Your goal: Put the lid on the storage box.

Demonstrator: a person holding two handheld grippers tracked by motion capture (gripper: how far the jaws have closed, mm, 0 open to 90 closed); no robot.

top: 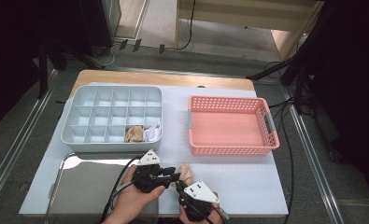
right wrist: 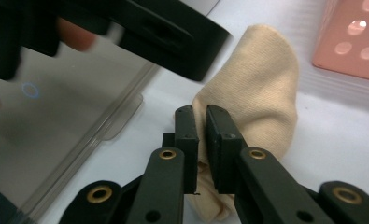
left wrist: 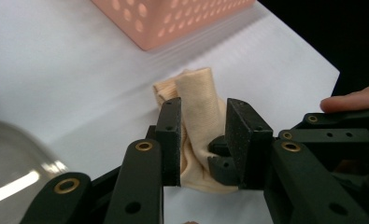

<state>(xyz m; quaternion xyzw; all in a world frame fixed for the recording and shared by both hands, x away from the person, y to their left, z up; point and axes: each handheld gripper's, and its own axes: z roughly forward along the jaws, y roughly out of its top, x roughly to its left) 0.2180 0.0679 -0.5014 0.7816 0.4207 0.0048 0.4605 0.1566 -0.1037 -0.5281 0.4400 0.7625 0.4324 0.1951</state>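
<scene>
At the lower centre of the high view, a beige sock (top: 186, 173) on the bench (top: 247, 186) is pinched at its near end by the right tool (right wrist: 205, 116). The left tool (left wrist: 203, 140) straddles it, released. Its long axis runs away toward the pink basket (top: 266, 140).

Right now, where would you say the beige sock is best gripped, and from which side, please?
Probably at the near, bunched end of the sock, coming from the person's side: it lies folded on the white mat, thickest there. The right gripper already pinches that end; the left gripper straddles it loosely.
</scene>
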